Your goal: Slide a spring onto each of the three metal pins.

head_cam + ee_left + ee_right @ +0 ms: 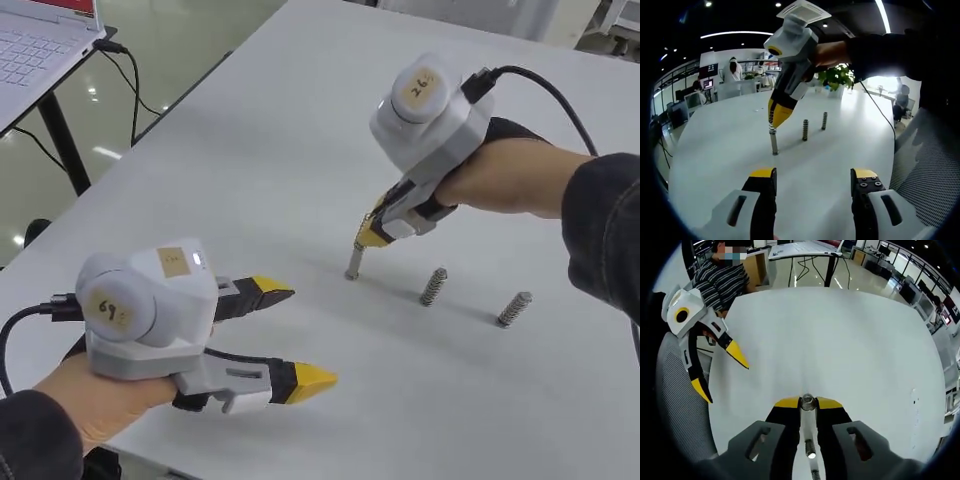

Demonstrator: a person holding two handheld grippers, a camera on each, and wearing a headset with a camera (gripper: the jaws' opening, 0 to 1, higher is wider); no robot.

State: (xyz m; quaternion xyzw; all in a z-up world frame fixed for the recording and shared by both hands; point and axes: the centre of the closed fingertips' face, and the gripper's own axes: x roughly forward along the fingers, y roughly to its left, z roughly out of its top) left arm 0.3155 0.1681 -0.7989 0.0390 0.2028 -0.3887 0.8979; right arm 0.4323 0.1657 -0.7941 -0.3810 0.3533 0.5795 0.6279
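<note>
The last spring [808, 402] is pinched in the shut tips of the right gripper [363, 241], right at the top of the bare pin [353, 266], centre of the head view. It's held upright, I'd guess so it threads straight down. To the right stand the near sprung pin [433, 287] and the far sprung pin [514, 309]. That makes three pins and three springs, two already on. At lower left, the left gripper [302, 335] hangs wide open and empty over the white table [250, 150].
</note>
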